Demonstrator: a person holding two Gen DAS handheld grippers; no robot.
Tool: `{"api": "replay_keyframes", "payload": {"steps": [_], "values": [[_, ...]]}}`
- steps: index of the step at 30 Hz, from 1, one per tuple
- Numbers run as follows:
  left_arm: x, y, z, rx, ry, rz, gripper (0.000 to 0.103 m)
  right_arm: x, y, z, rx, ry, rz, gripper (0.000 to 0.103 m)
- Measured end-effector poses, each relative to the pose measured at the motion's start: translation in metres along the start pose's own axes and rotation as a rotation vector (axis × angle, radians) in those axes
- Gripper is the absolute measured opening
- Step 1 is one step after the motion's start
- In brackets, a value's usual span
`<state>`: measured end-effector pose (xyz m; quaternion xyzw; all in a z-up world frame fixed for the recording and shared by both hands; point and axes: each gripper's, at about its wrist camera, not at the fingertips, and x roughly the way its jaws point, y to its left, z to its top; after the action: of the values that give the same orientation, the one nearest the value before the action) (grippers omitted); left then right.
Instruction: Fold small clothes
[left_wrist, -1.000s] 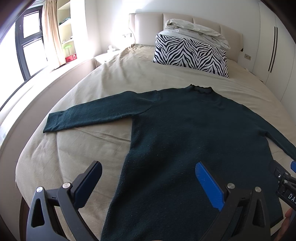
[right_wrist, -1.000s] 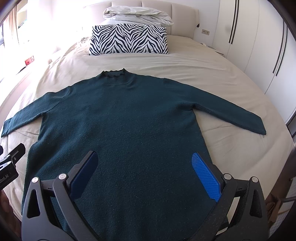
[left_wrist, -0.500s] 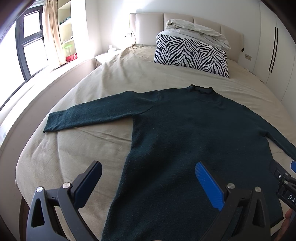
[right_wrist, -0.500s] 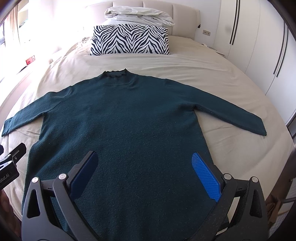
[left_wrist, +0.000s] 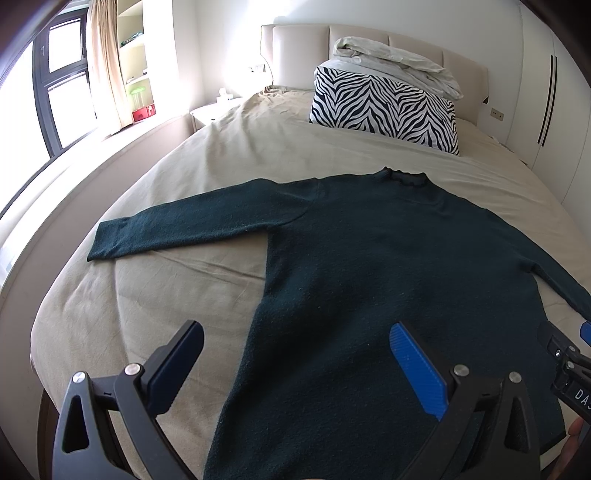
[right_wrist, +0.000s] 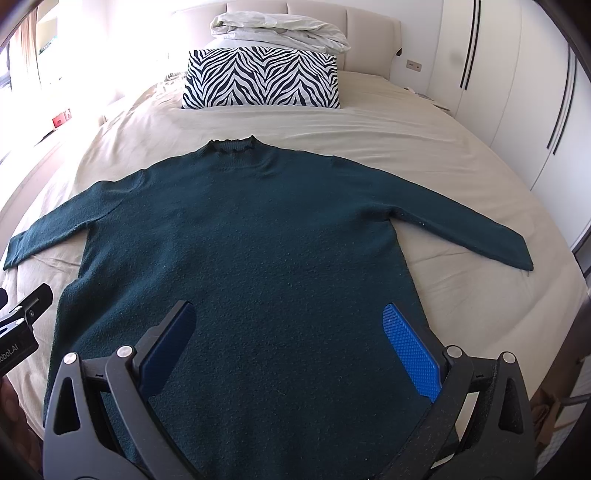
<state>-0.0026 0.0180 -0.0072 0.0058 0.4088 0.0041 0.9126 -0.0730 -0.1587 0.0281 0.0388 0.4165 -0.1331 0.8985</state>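
Basically no change since a second ago: dark green knit sweater (right_wrist: 251, 258) lying flat on beige bed (right_wrist: 424, 147), sleeves out. Left tool (left_wrist: 295, 363) and right tool (right_wrist: 291, 341) hovering, jaws apart, nothing gripped. Folding not started.

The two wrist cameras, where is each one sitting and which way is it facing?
Left wrist: sits on the open left gripper near the bed's foot, facing the headboard over the sweater's left sleeve; the right gripper's tip shows at the right edge.
Right wrist: sits on the open right gripper, centred over the sweater's hem, facing the headboard; the left gripper's tip shows at the left edge.
Shared: sweater, zebra pillow, beige bedsheet.
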Motion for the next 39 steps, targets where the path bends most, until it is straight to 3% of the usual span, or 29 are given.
{"api": "replay_keyframes", "payload": {"steps": [39], "values": [[0.014,0.020,-0.014,-0.030,0.023,0.007,0.103,0.007,0.010,-0.003,-0.014,0.016,0.033,0.103]]}}
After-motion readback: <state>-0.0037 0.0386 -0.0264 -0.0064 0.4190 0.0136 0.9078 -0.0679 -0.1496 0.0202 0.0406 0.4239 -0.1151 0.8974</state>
